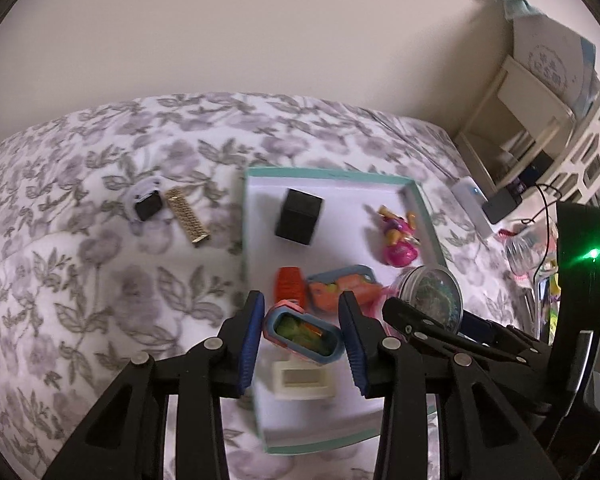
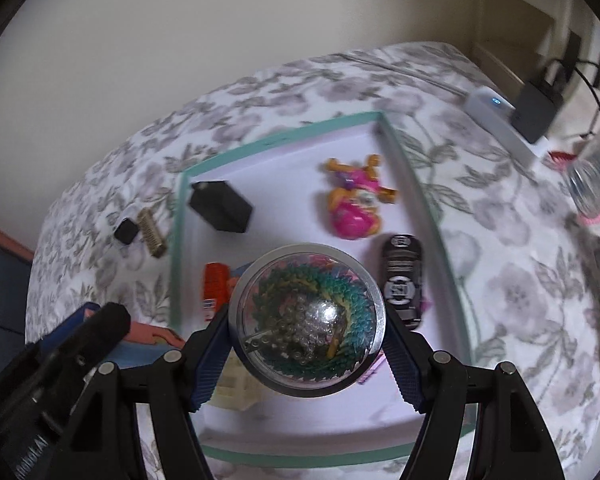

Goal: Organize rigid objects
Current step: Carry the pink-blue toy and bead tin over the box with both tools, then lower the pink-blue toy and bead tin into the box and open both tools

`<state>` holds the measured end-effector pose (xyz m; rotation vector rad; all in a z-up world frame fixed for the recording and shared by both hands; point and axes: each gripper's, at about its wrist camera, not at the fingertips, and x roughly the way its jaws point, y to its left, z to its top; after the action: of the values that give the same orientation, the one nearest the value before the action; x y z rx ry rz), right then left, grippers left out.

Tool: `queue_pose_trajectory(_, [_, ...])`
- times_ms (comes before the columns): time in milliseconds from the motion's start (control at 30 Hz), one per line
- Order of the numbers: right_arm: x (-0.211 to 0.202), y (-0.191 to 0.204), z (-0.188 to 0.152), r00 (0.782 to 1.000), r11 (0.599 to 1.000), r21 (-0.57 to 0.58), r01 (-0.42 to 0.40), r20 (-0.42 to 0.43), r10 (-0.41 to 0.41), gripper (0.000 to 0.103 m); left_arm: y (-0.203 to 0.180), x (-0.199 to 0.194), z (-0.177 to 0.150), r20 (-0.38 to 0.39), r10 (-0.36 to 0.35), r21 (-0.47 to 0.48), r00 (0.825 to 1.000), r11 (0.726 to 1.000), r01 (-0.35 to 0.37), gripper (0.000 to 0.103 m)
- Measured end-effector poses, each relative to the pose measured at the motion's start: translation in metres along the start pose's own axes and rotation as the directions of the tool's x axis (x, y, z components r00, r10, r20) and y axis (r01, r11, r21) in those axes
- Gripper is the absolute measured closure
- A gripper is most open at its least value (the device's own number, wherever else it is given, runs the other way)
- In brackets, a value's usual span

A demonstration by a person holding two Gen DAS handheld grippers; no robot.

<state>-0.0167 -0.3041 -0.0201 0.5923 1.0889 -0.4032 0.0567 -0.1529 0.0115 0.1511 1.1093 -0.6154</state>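
Domed clear container (image 2: 306, 320), ridged blue fingers (image 2: 400, 364)

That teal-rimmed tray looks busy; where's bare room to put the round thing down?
Bare white floor lies between the black cube and pink doll, up to the teal-rimmed tray's far edge. The near half is crowded: orange block, black toy car.

One teal-rimmed tray (image 2: 416, 184) held one black box (image 2: 220, 206), one pink doll (image 2: 356, 200), one orange block (image 2: 215, 284), one black toy car (image 2: 403, 276) and one cream holder (image 1: 302, 380). Two blue-and-pink toy cases (image 1: 302, 334) (image 1: 340, 288) and one clear dome (image 2: 306, 318) were there as well. Outside the tray lay one gold bar (image 1: 188, 216) and one small black cube (image 1: 148, 206).
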Motion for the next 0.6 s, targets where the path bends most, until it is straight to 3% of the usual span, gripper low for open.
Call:
queue_pose_trajectory(267, [0.003,-0.026,0.01,1.0,0.997,0.074,-0.003,0.006,0.002,0.029,-0.017,0.022,0.01,-0.012,-0.049,-0.026,0.999,0.998,0.049,0.063])
queue_pose_trajectory(600, [0.016,-0.029,0.029,1.0,0.998,0.058,0.015,0.026,-0.016,0.029,-0.01,0.056,0.028,-0.027,-0.079,-0.091,0.996,0.993,0.077,0.063])
